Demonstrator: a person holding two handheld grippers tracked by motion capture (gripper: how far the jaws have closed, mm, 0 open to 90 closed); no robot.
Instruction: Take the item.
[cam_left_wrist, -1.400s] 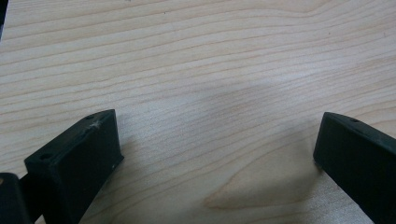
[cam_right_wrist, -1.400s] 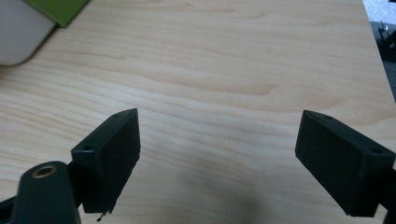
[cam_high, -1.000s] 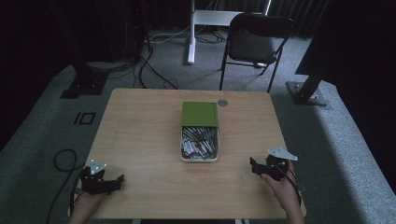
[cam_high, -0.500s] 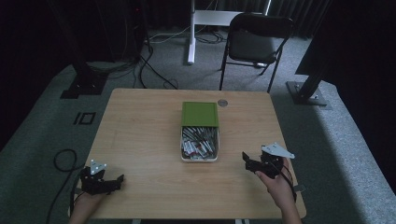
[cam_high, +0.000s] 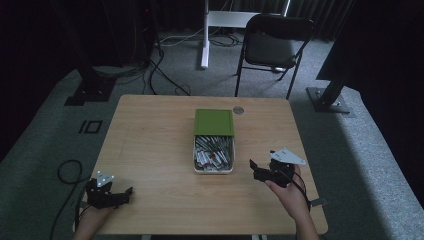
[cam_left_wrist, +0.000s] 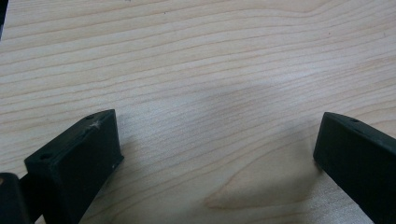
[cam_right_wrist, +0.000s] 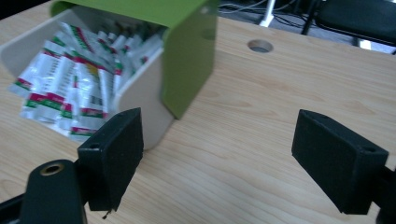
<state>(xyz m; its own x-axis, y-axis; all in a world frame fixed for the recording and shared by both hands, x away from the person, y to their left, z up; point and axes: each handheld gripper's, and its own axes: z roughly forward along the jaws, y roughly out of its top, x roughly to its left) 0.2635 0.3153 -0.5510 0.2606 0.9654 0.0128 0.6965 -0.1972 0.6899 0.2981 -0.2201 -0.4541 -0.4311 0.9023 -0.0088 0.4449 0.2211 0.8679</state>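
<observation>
High view — left gripper (cam_high: 125, 192) resting at table (cam_high: 150, 145) near edge, jaws gaping, holding nothing | right gripper (cam_high: 256, 168) sitting beside sachet box (cam_high: 214, 150) — jaws spread, empty

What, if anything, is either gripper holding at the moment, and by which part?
Nothing is held. The left gripper has its jaws open over bare table; the right gripper is open too, near the box of packets but not touching it.

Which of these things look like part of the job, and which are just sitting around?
Likely part of the job:
box of sachets
green lid, half covering it
right gripper, open, beside it
left gripper, open

Just about:
chair
floor cables
</observation>
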